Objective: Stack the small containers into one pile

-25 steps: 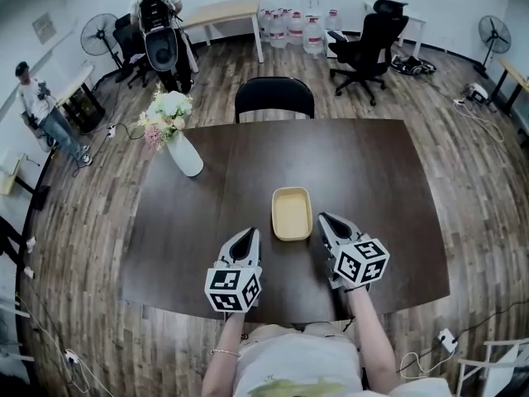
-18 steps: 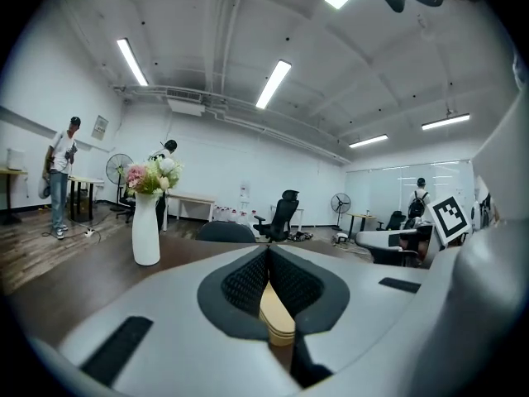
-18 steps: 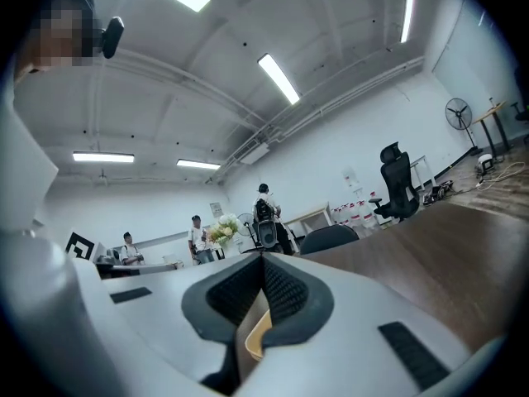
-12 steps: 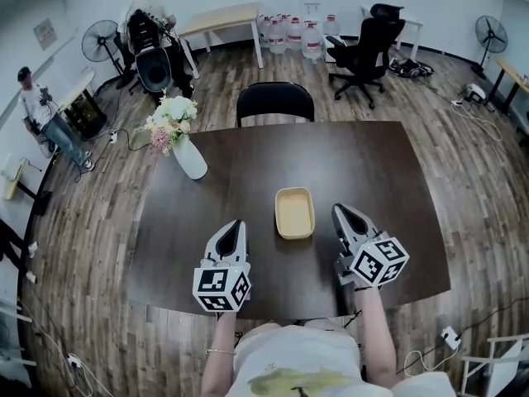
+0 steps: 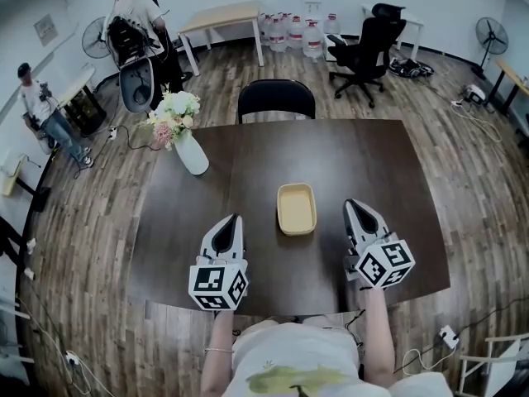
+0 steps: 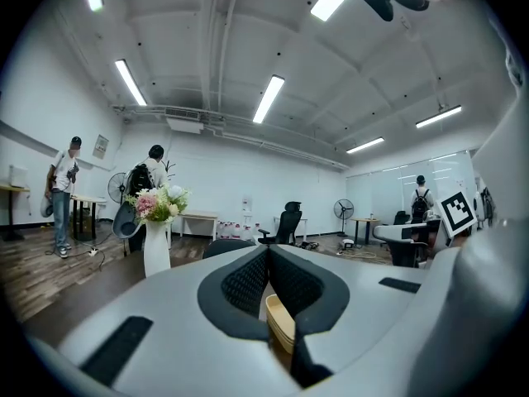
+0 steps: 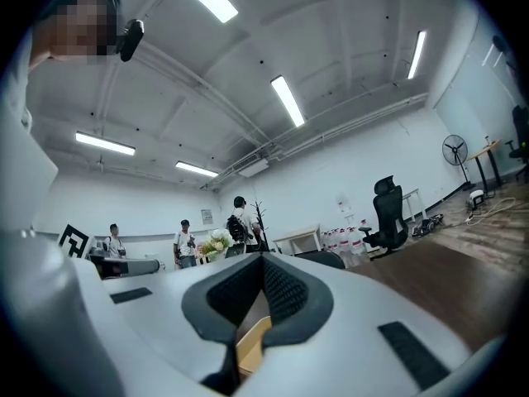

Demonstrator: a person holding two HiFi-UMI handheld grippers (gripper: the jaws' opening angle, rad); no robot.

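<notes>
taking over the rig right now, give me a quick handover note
Left gripper: shut, empty, left of the pile.
Right gripper: shut, empty, right of the pile.
Pale yellow rectangular containers: one pile at the middle of the dark brown table, touched by neither gripper. In the left gripper view the rim shows layers, so they look nested.
Done: stacking appears finished; no loose container in sight.
Left: probably nothing; perhaps check that the pile sits square. The white vase of flowers stands at the far left corner, well clear.

Office with swivel chair (image 5: 364,41), desk (image 5: 220,16), water jugs (image 5: 290,30)
</notes>
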